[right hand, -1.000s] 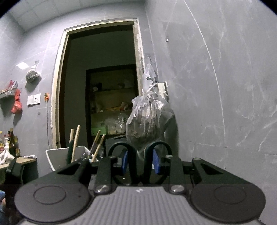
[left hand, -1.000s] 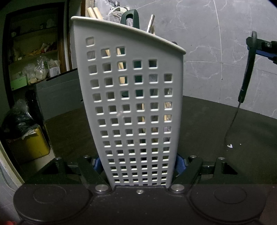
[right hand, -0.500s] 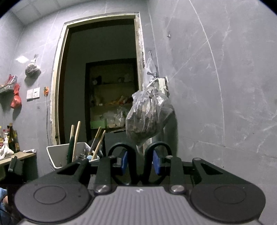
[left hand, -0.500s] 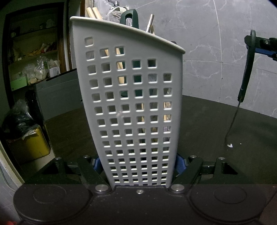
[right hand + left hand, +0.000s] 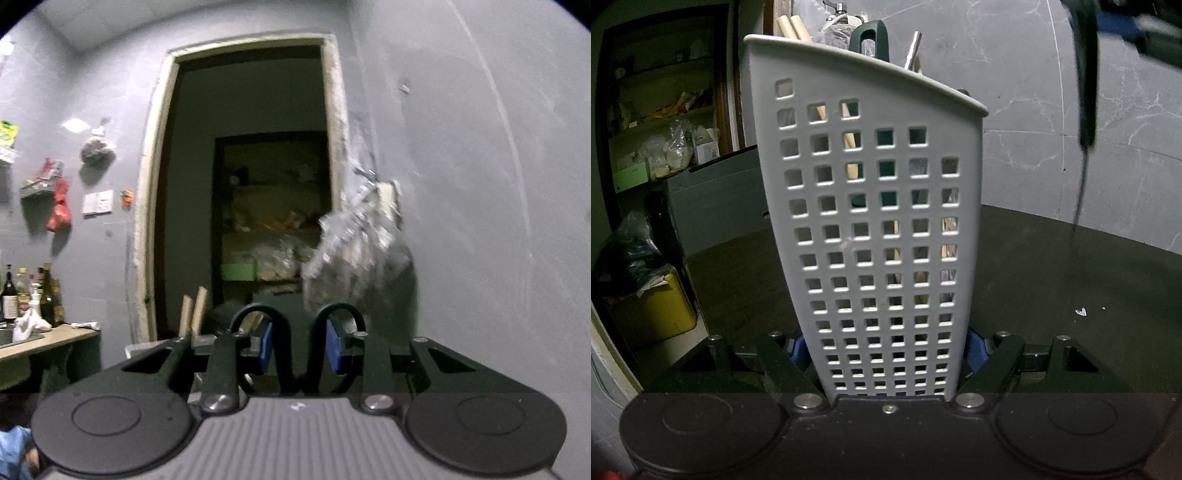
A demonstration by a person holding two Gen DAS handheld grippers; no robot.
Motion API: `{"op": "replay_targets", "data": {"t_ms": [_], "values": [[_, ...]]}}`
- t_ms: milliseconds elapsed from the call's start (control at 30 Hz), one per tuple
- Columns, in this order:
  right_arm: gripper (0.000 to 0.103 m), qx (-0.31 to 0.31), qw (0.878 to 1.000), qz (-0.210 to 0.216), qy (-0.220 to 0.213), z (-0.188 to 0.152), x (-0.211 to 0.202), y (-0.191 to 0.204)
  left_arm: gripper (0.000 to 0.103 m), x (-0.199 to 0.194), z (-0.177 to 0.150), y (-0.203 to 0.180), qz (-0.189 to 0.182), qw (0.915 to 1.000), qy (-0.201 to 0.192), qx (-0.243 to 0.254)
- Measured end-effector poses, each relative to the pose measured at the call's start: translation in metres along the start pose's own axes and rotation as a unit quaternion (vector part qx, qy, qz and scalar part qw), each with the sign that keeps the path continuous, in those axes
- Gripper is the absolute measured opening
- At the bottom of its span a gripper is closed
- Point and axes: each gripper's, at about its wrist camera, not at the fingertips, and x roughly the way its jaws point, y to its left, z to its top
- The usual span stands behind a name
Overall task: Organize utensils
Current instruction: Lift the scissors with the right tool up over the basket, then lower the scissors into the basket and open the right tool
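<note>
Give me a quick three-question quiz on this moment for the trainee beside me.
1. True or false: the left gripper is clamped on the white basket.
2. What does the right gripper hold? A) scissors B) ladle C) nothing
3. Fill in: the basket stands on the dark ____.

Key:
1. True; its blue pads press both sides of the basket's base.
2. A; the scissors are gripped by their two black loop handles.
3. Table.
</note>
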Motion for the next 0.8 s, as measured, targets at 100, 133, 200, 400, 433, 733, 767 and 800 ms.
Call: {"op": "replay_targets", "data": {"t_ms": [100,133,200,400,433,733,767,800], "values": [[0.033,-0.006,0.999,0.027,-0.022,0.021,0.003,0.010,0.078,0.000,0.000,0.000,0.000,1.0000,0.000,0.000],[0.033,-0.005,0.999,0.038,-0.031,0.029,0.004,0.013,0.078,0.000,0.000,0.000,0.000,1.0000,0.000,0.000],[0.033,-0.004,0.997,0.060,-0.048,0.043,0.006,0.019,0.078,0.000,0.000,0.000,0.000,1.0000,0.000,0.000],[0.033,-0.008,0.990,0.120,-0.076,0.071,0.025,0.041,0.078,0.000,0.000,0.000,0.000,1.0000,0.000,0.000],[0.033,-0.009,0.989,0.127,-0.076,0.072,0.029,0.044,0.078,0.000,0.000,0.000,0.000,1.0000,0.000,0.000],[0.033,-0.007,0.985,0.154,-0.075,0.066,0.063,0.064,0.078,0.000,0.000,0.000,0.000,1.0000,0.000,0.000],[0.033,-0.010,0.985,0.153,-0.075,0.064,0.066,0.066,0.078,0.000,0.000,0.000,0.000,1.0000,0.000,0.000],[0.033,-0.012,0.986,0.151,-0.073,0.063,0.070,0.068,0.078,0.000,0.000,0.000,0.000,1.0000,0.000,0.000]]}}
